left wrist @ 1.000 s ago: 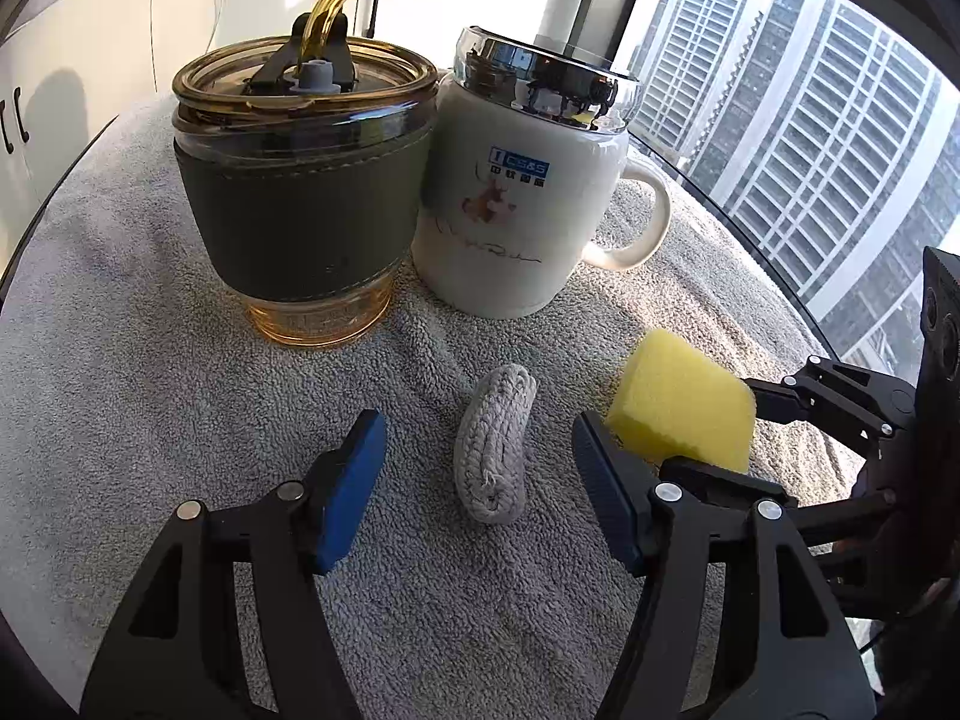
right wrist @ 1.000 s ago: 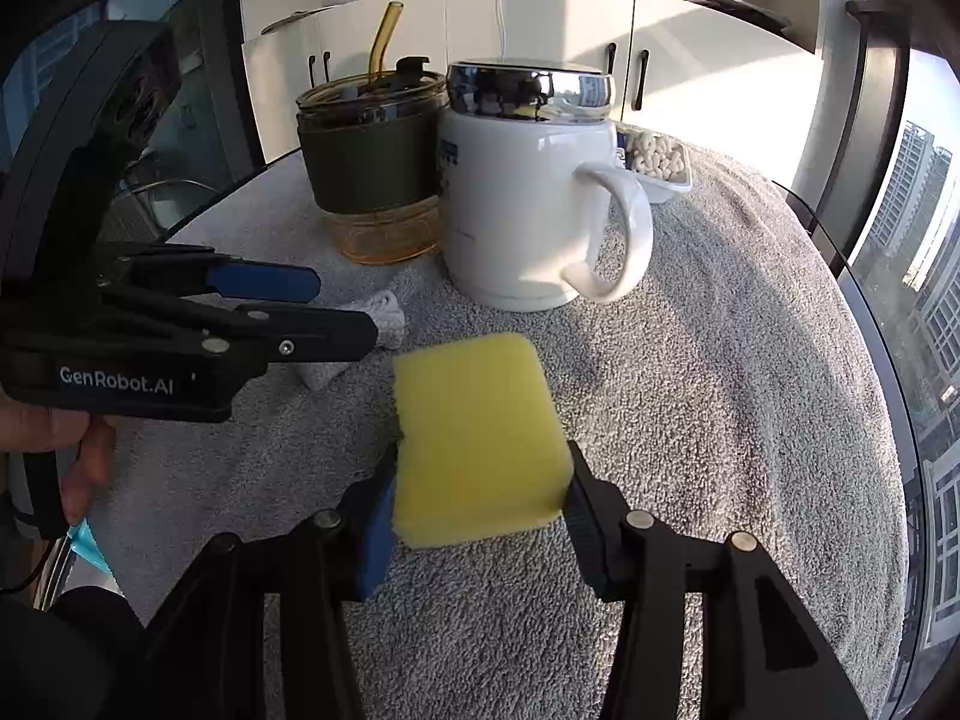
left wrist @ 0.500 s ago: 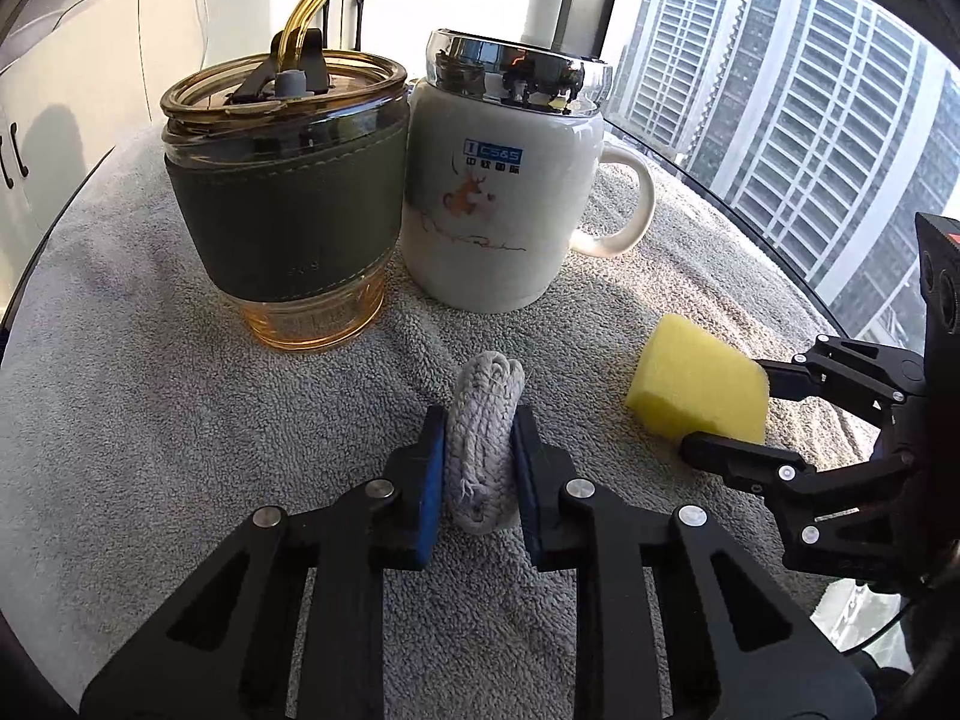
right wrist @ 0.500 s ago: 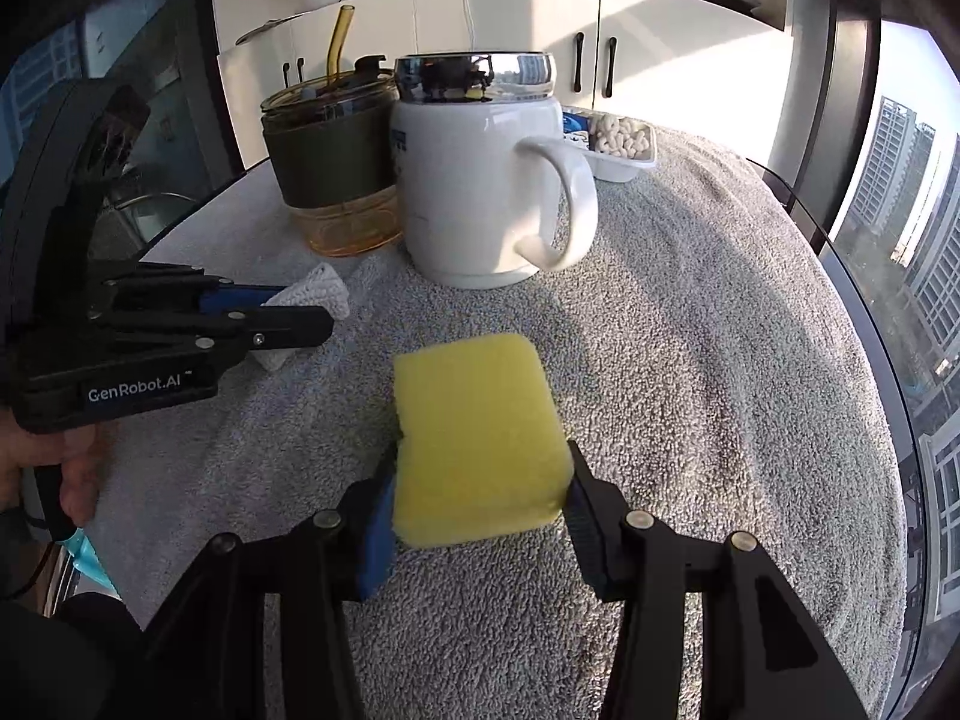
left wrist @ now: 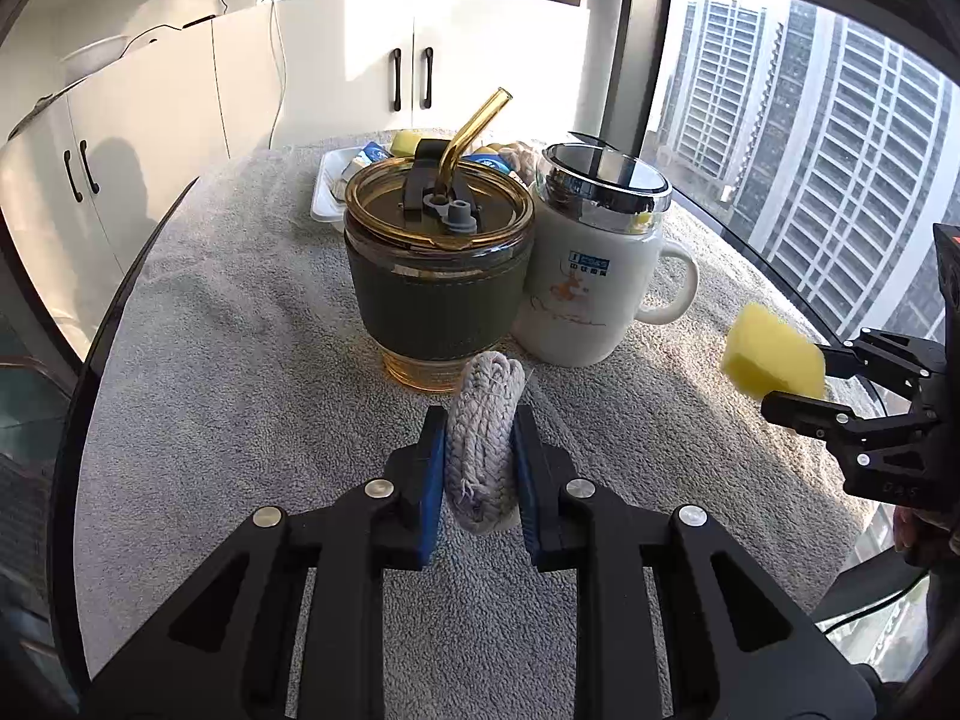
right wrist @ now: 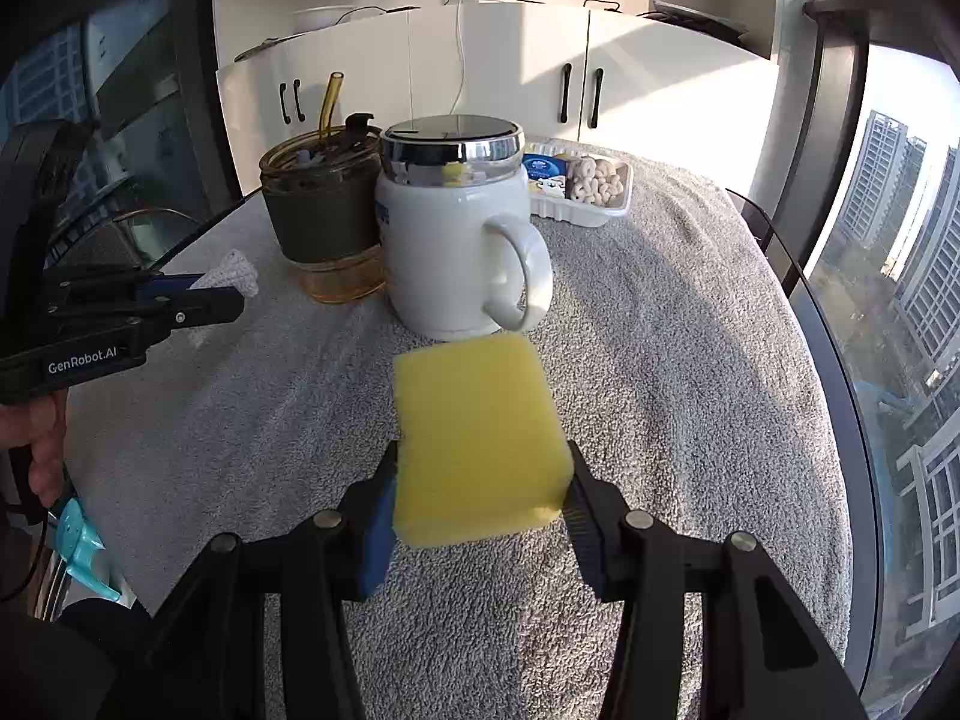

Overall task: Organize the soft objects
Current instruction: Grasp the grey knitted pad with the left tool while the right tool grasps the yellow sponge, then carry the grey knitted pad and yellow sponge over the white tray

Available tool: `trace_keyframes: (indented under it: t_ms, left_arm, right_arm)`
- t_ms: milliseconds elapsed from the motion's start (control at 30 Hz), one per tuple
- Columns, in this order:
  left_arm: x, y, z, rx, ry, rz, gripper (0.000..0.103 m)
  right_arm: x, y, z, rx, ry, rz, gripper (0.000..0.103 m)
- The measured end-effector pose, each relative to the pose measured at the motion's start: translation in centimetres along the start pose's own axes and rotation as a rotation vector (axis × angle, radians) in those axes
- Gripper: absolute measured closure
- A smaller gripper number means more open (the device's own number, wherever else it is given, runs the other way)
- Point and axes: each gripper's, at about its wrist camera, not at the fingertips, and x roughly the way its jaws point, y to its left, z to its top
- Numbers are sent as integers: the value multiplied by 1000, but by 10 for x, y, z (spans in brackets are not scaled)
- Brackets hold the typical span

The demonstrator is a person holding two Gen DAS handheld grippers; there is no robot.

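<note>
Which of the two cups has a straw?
The amber glass cup with the dark sleeve; the white mug beside it has a shiny lid and a handle, no straw.

White cabinets (right wrist: pixel 492 78); windows (left wrist: pixel 840 168) — sunlit, seemingly.

Amber glass tumbler (left wrist: pixel 441 276) with dark sleeve and bent straw, touching a white lidded ceramic mug (left wrist: pixel 591 282); white plastic tray (right wrist: pixel 591 201) behind; all on grey towelling cloth (left wrist: pixel 240 396); white cabinets (right wrist: pixel 660 78) beyond.
</note>
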Motion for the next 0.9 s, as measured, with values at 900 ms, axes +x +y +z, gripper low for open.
trace_keyframes:
  t_ms: [900]
  left_arm:
    - [75,108,238,84,-34,99,83]
  right_arm:
    - [42,-136,276,-101,-77,-82,51]
